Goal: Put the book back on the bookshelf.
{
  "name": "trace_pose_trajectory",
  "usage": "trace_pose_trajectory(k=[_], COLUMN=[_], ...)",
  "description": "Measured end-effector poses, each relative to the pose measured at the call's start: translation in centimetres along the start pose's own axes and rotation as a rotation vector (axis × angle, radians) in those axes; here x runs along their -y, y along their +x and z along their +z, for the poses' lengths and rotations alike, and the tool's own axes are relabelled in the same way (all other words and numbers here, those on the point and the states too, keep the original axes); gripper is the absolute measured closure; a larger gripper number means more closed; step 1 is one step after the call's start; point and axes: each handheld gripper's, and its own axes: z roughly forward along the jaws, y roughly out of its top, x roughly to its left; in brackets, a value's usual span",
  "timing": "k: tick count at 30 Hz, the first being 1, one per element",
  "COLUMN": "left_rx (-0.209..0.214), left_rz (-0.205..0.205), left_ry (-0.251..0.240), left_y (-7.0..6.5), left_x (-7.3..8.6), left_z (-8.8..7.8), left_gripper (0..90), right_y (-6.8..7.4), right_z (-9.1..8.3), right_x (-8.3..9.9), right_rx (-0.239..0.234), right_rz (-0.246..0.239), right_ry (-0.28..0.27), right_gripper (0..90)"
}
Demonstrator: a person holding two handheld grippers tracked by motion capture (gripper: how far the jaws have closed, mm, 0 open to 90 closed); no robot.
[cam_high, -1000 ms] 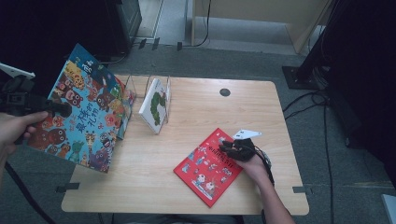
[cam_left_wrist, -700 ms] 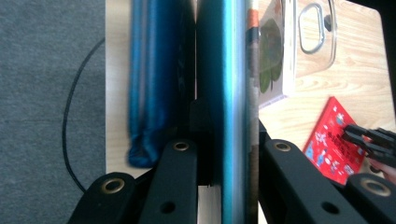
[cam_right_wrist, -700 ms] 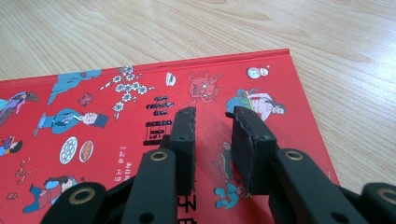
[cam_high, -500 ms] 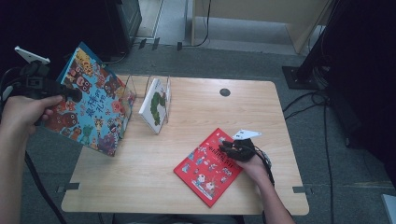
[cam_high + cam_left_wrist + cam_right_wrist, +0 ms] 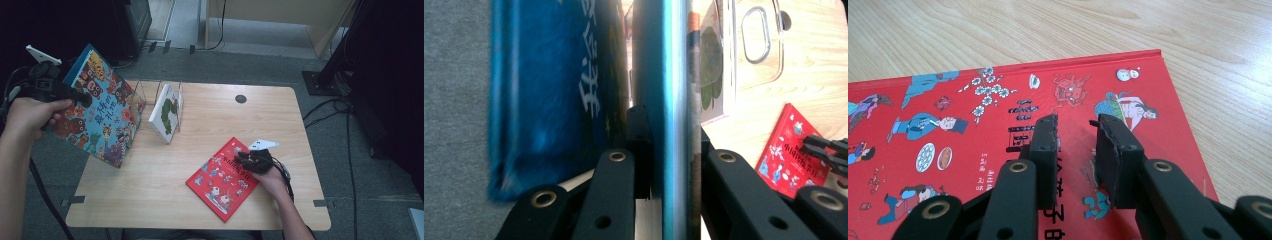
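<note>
Counting three books: one blue picture book [image 5: 100,112] clamped edge-on in my left gripper [image 5: 75,95] beyond the table's [image 5: 150,200] left edge, its cover crowded with cartoon animals; one white book [image 5: 166,112] in the clear rack [image 5: 150,92]; one red book [image 5: 222,177] lay flat under my right gripper [image 5: 245,160], jaws slightly apart.

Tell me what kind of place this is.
Probably a lab or studio set up for recording, not a home: a small wooden table on grey carpet, cables trailing across the floor, dark equipment stands around it, and children's picture books as props.
</note>
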Motion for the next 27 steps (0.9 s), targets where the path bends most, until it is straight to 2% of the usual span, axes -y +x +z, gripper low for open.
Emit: trace_pose_trajectory(k=[6,15,22,27], left_rx=[-0.011,-0.018,-0.028,-0.038], left_rz=[-0.008,-0.008,-0.020,-0.015], left_ry=[0.025,0.038,0.063,0.073], left_y=[-0.2,-0.5,-0.8,-1.0], left_x=[-1.0,-2.1,-3.0,-3.7], left_z=[1.0,0.8,1.2,0.9], left_gripper=[80.7,80.6,80.4,80.6], right_y=[-0.1,-0.1,0.0,0.0], right_z=[0.0,0.0,0.0,0.0], right_x=[0.0,0.0,0.0,0.0], right_rx=[-0.005,-0.002,-0.002,-0.002], right_rz=[0.001,-0.002,-0.005,-0.003], right_ry=[-0.002,0.001,0.001,0.000], right_gripper=[71.3,71.3,71.3,71.4])
